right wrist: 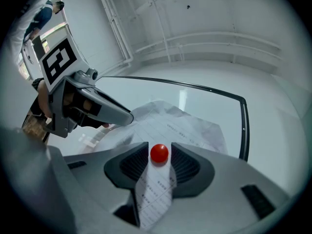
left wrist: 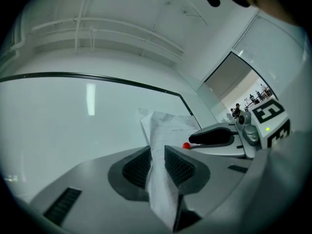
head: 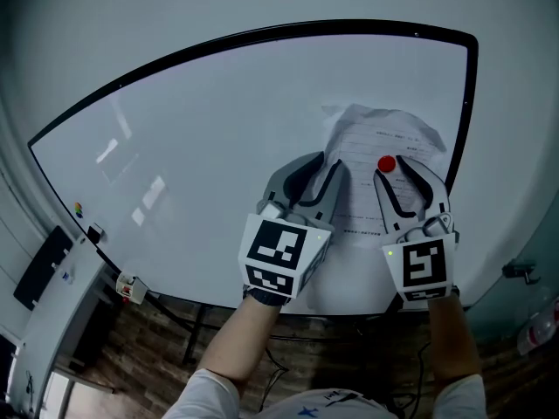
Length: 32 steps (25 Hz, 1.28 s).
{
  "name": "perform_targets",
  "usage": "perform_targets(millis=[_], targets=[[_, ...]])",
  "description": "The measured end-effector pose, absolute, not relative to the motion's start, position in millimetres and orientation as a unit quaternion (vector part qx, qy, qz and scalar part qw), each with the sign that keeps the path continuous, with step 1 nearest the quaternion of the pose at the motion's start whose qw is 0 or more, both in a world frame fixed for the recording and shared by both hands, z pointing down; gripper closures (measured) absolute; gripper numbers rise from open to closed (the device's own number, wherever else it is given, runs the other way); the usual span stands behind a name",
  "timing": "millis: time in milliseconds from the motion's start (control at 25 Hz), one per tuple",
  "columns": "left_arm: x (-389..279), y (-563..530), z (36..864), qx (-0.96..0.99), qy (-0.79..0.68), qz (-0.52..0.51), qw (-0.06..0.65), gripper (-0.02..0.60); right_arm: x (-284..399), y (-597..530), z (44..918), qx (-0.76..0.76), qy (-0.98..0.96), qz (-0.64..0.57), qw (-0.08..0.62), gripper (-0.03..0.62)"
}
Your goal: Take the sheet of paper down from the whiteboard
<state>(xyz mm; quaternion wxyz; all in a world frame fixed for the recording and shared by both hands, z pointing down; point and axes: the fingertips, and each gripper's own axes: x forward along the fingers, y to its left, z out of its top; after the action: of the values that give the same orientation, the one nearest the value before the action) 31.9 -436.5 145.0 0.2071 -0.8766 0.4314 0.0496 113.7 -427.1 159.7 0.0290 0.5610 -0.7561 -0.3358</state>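
Your left hand-held gripper (left wrist: 157,155) is clenched on the left edge of the crumpled white printed sheet of paper (head: 371,142). Your right hand-held gripper (head: 399,169) is released (its jaws flank the small round red magnet (right wrist: 159,153)). The sheet lies against the black-framed whiteboard (head: 218,129).

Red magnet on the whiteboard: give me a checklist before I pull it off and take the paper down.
1. Left gripper shut on the sheet of paper: ok.
2. Red magnet sits between the right gripper's jaws: ok.
3. Right jaws clamped firmly on the magnet: cannot tell.
4. Magnet off the whiteboard: not ok, it pins the sheet.
5. Paper lying flat: not ok, it is crumpled at the left grip.
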Motion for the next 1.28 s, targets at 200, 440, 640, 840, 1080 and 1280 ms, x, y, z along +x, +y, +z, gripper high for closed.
perform_targets(millis=[200, 440, 640, 840, 1080, 1280], targets=[[30, -445, 146, -0.874, 0.437, 0.04, 0.208, 0.482, 111, -431, 160, 0.561, -0.752, -0.342, 0.043, 0.459], [27, -445, 144, -0.864, 0.451, 0.046, 0.218, 0.512, 109, -437, 163, 0.573, -0.737, -0.353, 0.059, 0.457], [28, -444, 143, -0.86, 0.454, 0.052, 0.225, 0.511, 110, -438, 162, 0.585, -0.723, -0.362, 0.065, 0.458], [23, -449, 144, -0.856, 0.464, 0.066, 0.218, 0.568, 113, -440, 161, 0.596, -0.713, -0.364, 0.068, 0.461], [23, -447, 148, -0.864, 0.454, 0.079, 0.202, 0.569, 115, -437, 157, 0.58, -0.739, -0.339, 0.052, 0.464], [21, -443, 142, -0.872, 0.448, 0.08, 0.179, 0.569, 114, -431, 144, 0.555, -0.776, -0.299, 0.02, 0.464]])
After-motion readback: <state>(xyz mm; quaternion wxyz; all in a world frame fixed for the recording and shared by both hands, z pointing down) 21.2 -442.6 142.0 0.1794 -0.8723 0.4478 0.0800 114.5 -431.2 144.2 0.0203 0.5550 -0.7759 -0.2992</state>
